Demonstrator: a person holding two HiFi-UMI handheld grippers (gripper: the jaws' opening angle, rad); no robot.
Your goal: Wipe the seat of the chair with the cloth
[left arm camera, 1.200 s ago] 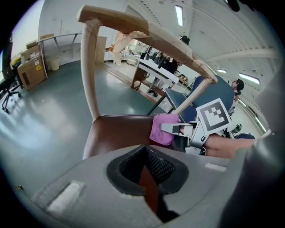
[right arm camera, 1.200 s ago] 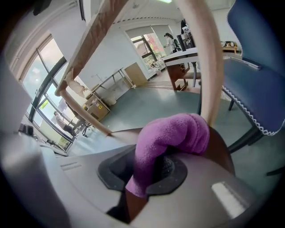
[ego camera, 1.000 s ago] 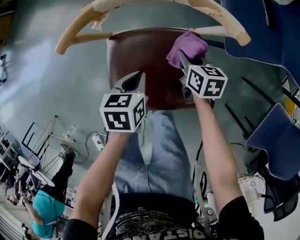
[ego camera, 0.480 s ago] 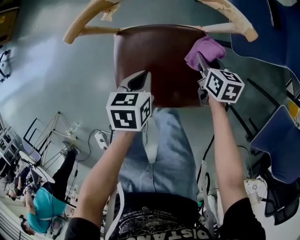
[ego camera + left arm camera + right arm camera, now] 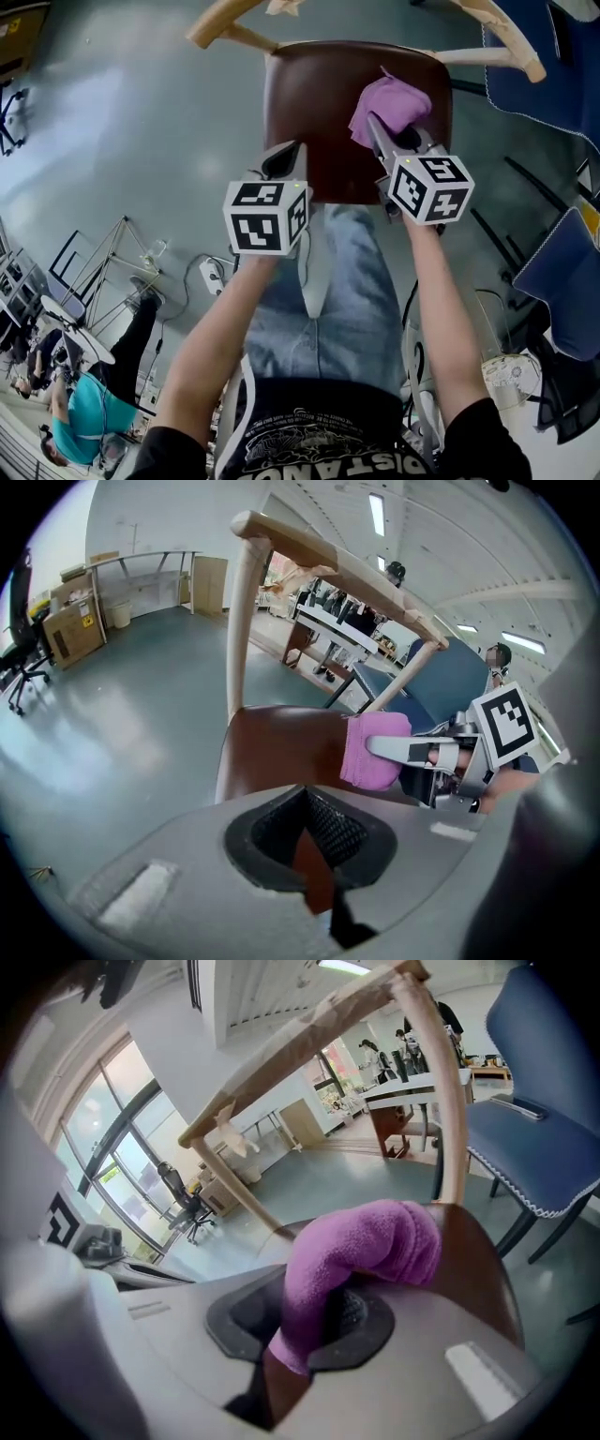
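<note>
The chair has a dark brown seat (image 5: 319, 103) and a pale wooden back rail (image 5: 511, 42). A purple cloth (image 5: 389, 101) lies on the seat's right half, and my right gripper (image 5: 386, 141) is shut on it. In the right gripper view the cloth (image 5: 361, 1251) bulges out of the right gripper (image 5: 309, 1335) over the seat (image 5: 478, 1269). My left gripper (image 5: 284, 161) hovers over the seat's front left edge, shut on nothing. In the left gripper view the left gripper (image 5: 309, 841) points at the seat (image 5: 281, 747), with the cloth (image 5: 375, 752) to its right.
A blue padded chair (image 5: 548, 80) stands close on the right. A power strip with cables (image 5: 211, 274) and metal frames (image 5: 103, 267) lie on the grey floor at left. A person in a teal top (image 5: 89, 422) is at the lower left. My legs (image 5: 328, 300) are against the seat's front.
The right gripper has dragged the cloth from the seat's back right corner inward and toward the front. The left gripper has stayed by the front left edge.
</note>
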